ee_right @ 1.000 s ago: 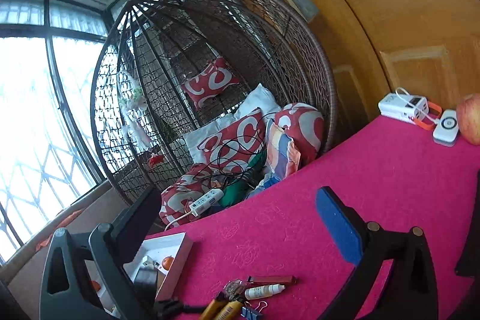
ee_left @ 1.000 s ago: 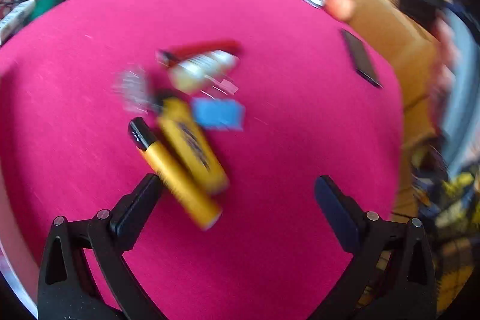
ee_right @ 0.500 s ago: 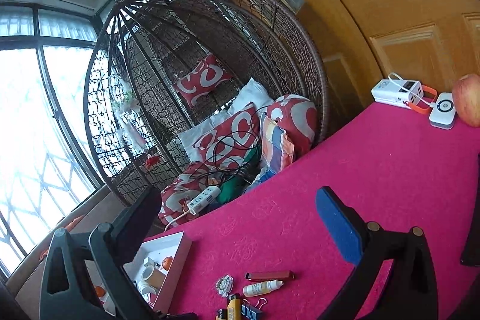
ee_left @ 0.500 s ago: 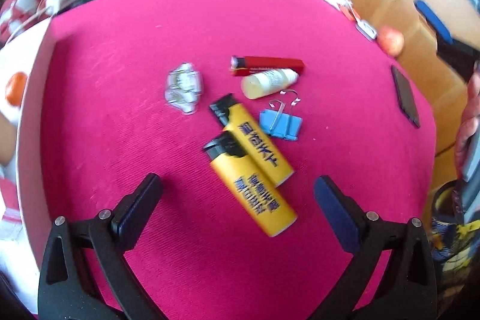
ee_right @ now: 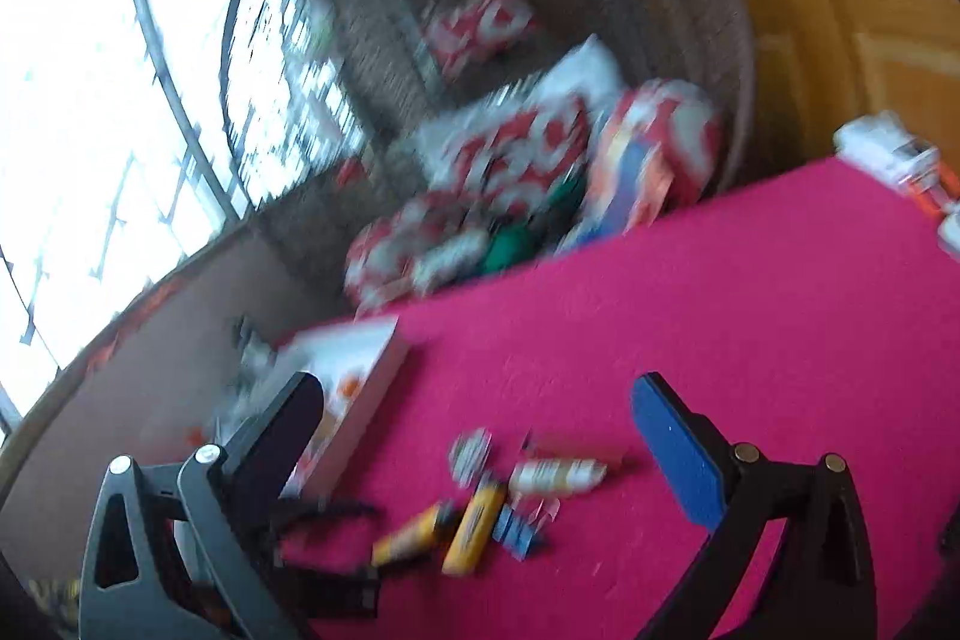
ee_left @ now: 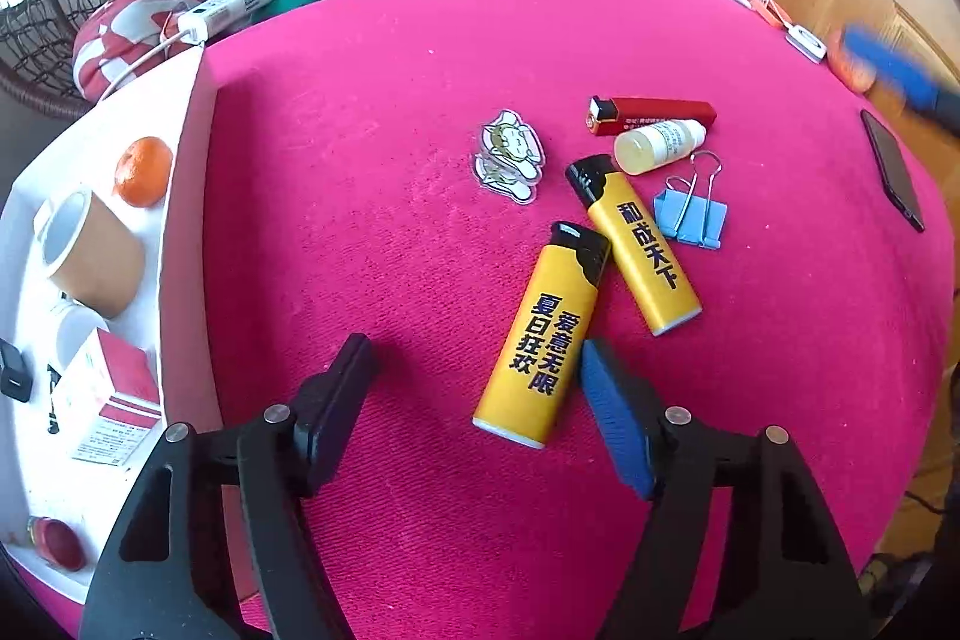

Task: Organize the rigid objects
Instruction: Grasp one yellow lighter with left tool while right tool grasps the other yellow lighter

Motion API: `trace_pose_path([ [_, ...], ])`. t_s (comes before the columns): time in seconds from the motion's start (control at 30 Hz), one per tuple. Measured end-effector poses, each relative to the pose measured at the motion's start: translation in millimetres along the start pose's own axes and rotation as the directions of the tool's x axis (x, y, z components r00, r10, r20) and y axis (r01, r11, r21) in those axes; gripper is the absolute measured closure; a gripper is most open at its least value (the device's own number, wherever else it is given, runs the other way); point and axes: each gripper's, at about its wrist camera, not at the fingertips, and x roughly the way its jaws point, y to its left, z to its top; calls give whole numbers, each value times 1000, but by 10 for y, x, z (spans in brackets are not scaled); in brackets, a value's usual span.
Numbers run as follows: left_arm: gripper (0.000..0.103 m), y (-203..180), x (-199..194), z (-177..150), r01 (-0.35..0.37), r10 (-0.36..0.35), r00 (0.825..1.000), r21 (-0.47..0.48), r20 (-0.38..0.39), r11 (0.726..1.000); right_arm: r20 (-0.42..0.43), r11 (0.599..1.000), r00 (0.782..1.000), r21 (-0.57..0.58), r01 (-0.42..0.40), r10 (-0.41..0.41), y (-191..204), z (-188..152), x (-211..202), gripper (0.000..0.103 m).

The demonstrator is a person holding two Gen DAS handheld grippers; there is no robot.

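Nearby, a second yellow lighter (ee_left: 643, 250) touches the nearer yellow lighter (ee_left: 543, 340).

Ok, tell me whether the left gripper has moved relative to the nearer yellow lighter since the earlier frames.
Yes. The left gripper has closed in on the nearer yellow lighter, which now lies between its closing jaws beside the blue pad, judged against the white tray.

Left gripper (ee_left: 474, 370) jaws closing around near yellow lighter (ee_left: 540, 334) on pink table (ee_left: 372, 172).
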Motion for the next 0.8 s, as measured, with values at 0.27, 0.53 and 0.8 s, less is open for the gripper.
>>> trace_pose_path([
  [0.27,31,35,47,63,-11,11,1000,1,24,1000,-267,987,953,-31,-158,144,94,-453,599,0],
  [0.53,31,39,48,59,-4,4,999,-2,35,1000,-317,963,910,118,-242,268,-63,-503,814,0],
  [0.8,37,50,84,138,22,-23,999,19,42,1000,-260,990,961,120,-68,98,-264,-317,868,0],
])
